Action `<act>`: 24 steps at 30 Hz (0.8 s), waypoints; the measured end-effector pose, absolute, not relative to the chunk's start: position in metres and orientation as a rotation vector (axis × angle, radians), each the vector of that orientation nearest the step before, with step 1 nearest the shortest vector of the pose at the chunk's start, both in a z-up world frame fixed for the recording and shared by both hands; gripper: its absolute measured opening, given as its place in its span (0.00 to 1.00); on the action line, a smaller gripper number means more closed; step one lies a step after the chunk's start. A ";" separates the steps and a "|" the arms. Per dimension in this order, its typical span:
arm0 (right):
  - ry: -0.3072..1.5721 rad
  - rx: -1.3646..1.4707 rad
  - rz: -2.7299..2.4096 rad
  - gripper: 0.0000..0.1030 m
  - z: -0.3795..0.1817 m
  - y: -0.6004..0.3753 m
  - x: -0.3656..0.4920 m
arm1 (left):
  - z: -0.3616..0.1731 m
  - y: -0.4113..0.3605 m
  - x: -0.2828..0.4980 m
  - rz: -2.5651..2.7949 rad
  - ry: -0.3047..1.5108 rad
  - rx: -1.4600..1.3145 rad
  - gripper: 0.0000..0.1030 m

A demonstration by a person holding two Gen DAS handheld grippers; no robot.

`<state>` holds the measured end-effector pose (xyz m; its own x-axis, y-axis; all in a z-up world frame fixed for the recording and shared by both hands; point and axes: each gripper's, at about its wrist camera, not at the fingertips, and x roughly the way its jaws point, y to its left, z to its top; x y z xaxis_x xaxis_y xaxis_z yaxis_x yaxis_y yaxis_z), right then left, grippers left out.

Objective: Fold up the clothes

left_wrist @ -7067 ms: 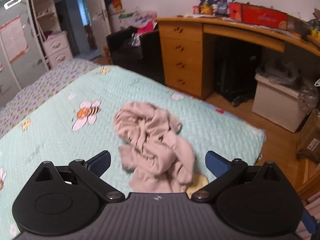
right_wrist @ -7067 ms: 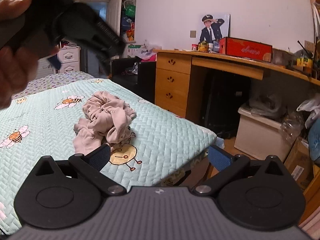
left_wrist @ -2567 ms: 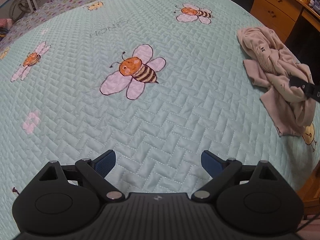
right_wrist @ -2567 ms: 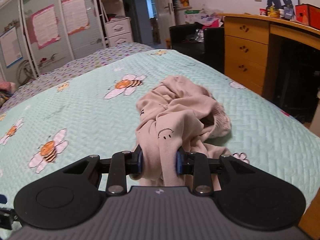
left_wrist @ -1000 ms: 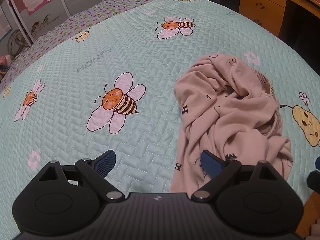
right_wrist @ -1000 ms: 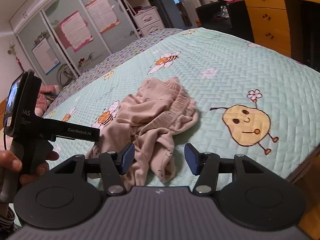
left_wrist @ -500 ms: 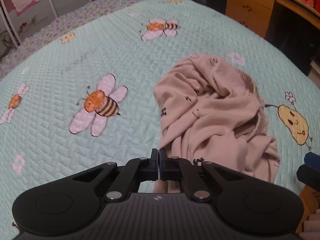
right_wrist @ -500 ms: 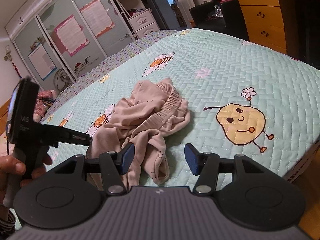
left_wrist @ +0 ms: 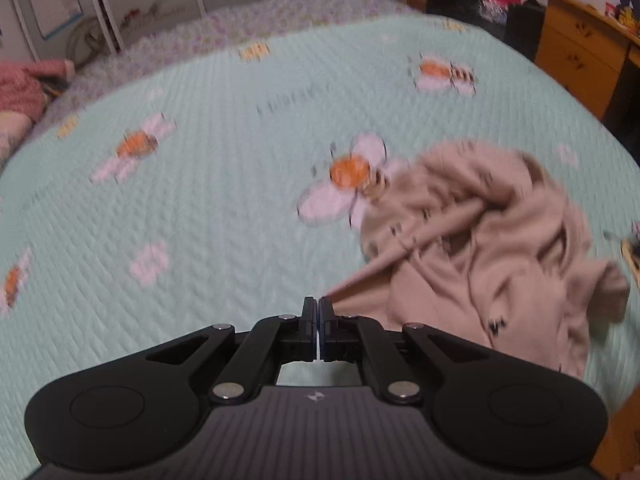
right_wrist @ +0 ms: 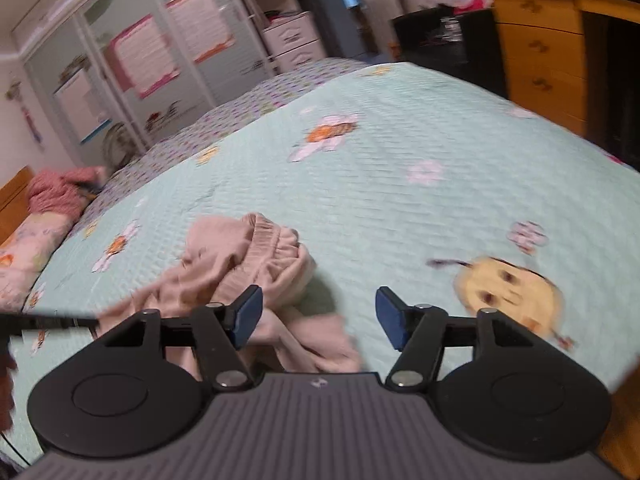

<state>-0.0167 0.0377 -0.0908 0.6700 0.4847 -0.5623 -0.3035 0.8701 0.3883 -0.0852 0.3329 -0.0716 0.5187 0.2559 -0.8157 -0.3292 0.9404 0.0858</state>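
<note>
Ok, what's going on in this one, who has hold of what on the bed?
A person with a handheld gripper in each hand is sorting out a crumpled beige garment on a mint bee-print quilt. The left gripper is shut on a corner of it, and a strip of cloth runs taut from its tips to the heap. The right gripper is opening over the heap and holds nothing. No fold has been made yet.

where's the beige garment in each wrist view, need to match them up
Left wrist: beige garment at right of centre, one strip stretched down to the shut left gripper.
Right wrist: lower left of centre, behind the right gripper, whose jaws are opening.
Shared landmark: the yellow cartoon face, cut off at the left view's right edge.
</note>
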 end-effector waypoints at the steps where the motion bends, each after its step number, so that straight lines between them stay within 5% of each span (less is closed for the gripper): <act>1: 0.711 0.271 0.465 0.64 -0.091 0.047 -0.007 | -0.074 0.333 -0.087 0.340 0.968 -0.095 0.01; 8: 0.879 0.316 0.504 0.63 -0.115 0.096 0.061 | -0.082 0.334 -0.097 0.282 0.959 -0.120 0.01; 9: 0.905 0.340 0.529 0.59 -0.120 0.099 0.065 | -0.082 0.335 -0.099 0.275 0.958 -0.129 0.02; 11: 0.921 0.351 0.528 0.21 -0.122 0.106 0.061 | -0.082 0.341 -0.103 0.282 0.965 -0.137 0.03; 24: 0.568 0.163 0.538 0.14 -0.008 0.162 -0.004 | -0.077 0.398 -0.157 0.441 0.981 -0.112 0.05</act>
